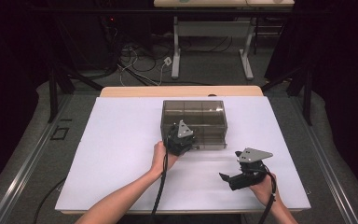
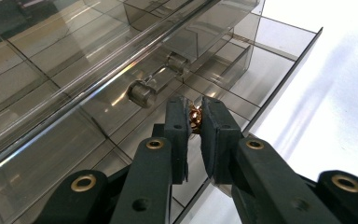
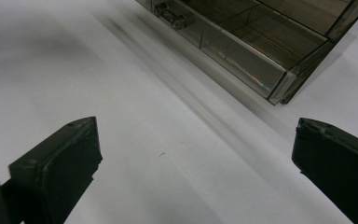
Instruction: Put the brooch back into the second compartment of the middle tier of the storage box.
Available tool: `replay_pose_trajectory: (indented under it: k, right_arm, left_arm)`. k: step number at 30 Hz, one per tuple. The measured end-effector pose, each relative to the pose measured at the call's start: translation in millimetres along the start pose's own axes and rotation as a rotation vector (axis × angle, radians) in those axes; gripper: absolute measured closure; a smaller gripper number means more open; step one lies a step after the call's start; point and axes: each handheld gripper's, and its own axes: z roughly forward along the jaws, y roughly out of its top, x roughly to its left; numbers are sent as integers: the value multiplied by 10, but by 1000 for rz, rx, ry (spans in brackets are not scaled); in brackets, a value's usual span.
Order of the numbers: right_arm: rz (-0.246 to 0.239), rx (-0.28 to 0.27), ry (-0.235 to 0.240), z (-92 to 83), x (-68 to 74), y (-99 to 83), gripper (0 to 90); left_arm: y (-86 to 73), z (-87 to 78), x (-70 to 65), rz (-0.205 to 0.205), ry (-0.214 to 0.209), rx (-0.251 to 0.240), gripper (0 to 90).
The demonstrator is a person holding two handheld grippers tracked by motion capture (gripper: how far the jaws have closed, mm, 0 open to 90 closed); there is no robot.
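near the front right corner of the white tabletop [image 1: 121,140], the right claw [image 1: 227,178] rests low over the bare surface, held in the person's right hand [image 1: 263,186], its two black jaws spread wide with nothing between them. toward the middle, the left claw [image 2: 195,122], held in the left hand [image 1: 161,156], is clamped on a small shiny copper-coloured round bead [image 2: 195,119], just over the pulled-out lower drawer [image 2: 256,74] of a smoky transparent plastic drawer box [image 1: 194,119]. the box stands just behind centre, nearer the tabletop's back edge, its drawer open toward the person.
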Motion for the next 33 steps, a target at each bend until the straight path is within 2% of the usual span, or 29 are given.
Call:
replay_pose_trajectory:
  k: [4, 15, 22, 26, 33]
  right_arm:
    - [0, 4, 1, 1, 5, 1, 8]
    - [7, 3, 4, 4, 9, -1, 8]
    - [3, -1, 2, 2, -1, 0, 8]
    - [4, 2, 5, 2, -1, -1, 8]
    - [2, 5, 5, -2, 0, 2, 8]
  left_arm:
    - [20, 11, 29, -17, 2, 2, 809]
    - [38, 34, 20, -12, 3, 5, 793]
    - [40, 7, -33, -25, -20, -7, 649]
    - [59, -74, -53, -24, -5, -36, 567]
    - [46, -206, -6, -38, -2, -74, 509]
